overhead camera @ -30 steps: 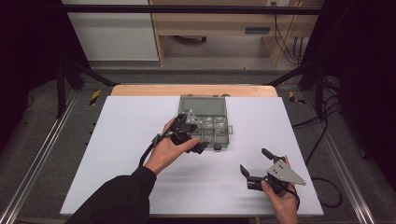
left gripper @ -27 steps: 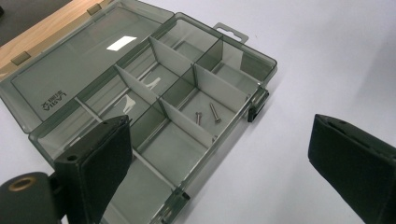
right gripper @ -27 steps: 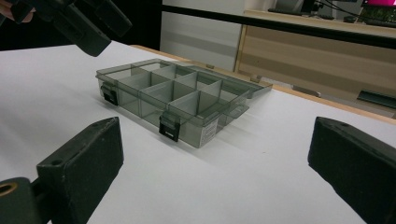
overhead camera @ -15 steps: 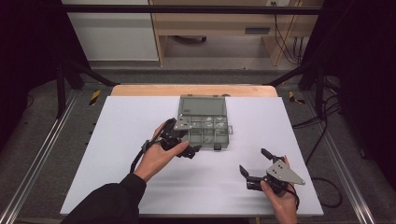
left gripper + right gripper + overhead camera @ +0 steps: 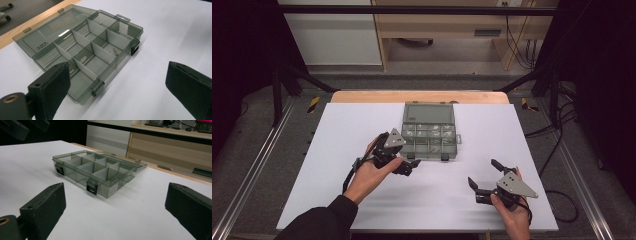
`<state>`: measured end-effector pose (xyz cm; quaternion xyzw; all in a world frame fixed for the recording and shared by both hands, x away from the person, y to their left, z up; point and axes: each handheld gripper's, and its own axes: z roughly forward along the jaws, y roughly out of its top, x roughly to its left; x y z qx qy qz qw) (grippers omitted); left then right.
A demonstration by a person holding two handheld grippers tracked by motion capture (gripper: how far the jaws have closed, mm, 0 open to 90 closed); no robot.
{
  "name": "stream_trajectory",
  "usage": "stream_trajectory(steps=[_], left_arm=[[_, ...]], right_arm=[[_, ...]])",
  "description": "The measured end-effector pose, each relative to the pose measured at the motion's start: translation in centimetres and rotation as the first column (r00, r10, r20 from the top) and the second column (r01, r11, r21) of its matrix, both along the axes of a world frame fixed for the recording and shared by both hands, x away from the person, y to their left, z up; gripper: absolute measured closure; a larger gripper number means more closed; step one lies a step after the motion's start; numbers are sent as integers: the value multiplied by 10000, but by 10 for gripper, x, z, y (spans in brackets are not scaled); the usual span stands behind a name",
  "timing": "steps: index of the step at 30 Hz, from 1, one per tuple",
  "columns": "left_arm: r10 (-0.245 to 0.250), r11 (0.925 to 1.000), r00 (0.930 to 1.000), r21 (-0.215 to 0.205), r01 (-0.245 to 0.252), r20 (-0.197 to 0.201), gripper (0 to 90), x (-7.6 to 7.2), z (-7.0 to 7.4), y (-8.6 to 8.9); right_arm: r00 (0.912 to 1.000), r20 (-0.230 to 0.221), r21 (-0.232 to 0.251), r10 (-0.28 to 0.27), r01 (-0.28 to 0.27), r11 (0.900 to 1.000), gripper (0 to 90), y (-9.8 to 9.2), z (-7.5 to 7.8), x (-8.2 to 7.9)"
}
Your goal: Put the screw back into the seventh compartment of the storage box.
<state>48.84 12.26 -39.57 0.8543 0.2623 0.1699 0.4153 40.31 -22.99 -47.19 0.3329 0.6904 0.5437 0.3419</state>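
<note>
Both grippers are black with broad, flat, matte jaw pads. The left gripper [image 5: 408, 165] and the right gripper [image 5: 484, 176] each carry a grey three-cornered plate on top, and a dark cable trails from each. The left forearm wears a black sleeve [image 5: 319, 224], and a brass-coloured ring sits at each jaw's base

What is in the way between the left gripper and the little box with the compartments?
Nothing visible. The left gripper, jaws open, sits just in front of the open compartment box, with bare white table between them.
</note>
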Motion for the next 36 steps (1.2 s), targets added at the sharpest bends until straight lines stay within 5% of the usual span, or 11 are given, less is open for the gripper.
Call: stream_trajectory(steps=[20, 36], left_arm=[[-148, 9970, 9985, -751, 187, 521, 49, -26, -8, 25], [131, 9873, 9963, -1588, 5, 844, 44, -40, -15, 51]], right_arm=[[10000, -34, -17, -1, 1, 10000, 33, 0, 0, 0], [10000, -37, -56, -6, 6, 10000, 33, 1, -1, 0]])
